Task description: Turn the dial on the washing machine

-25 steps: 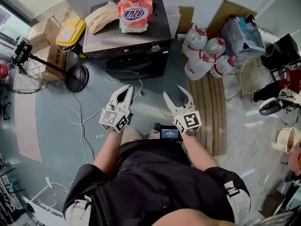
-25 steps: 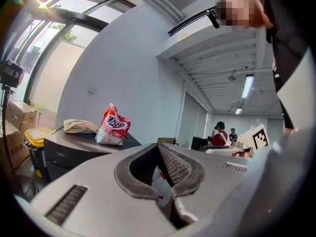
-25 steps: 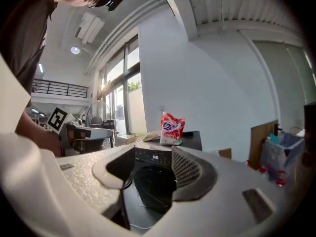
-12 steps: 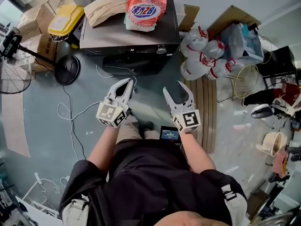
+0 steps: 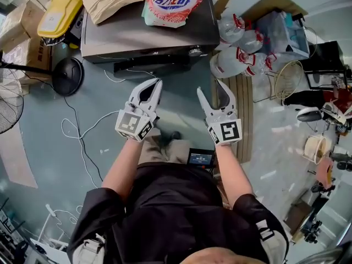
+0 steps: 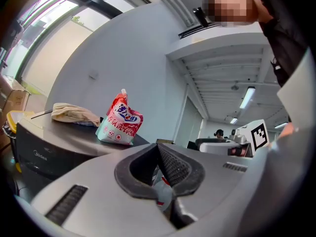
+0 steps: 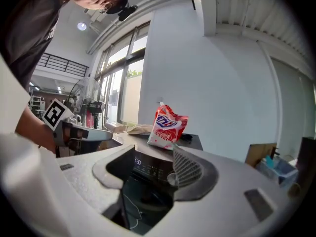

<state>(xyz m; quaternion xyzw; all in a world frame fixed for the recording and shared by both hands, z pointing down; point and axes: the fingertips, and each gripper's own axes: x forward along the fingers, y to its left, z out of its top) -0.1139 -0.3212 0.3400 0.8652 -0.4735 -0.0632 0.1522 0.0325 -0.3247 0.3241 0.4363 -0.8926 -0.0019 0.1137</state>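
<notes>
Since the person (image 5: pixel 181 213) stepped forward, washing machine (image 5: pixel 143 34): nearer.
dial (image 5: pixel 193 51): small, silver, untouched.
left gripper (image 5: pixel 157 83): jaws pinched together, empty.
right gripper (image 5: pixel 210 88): jaws spread, empty.

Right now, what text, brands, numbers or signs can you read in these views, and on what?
"30": lit digits on the display of the washing machine, right gripper view.
Detergent bag: blue brand characters, too blurred to read.
Washing machine front, left gripper view: faint logo, unreadable.
Small screen at the person's waist: too small.
Left gripper and right gripper cubes: square markers, no words.
</notes>
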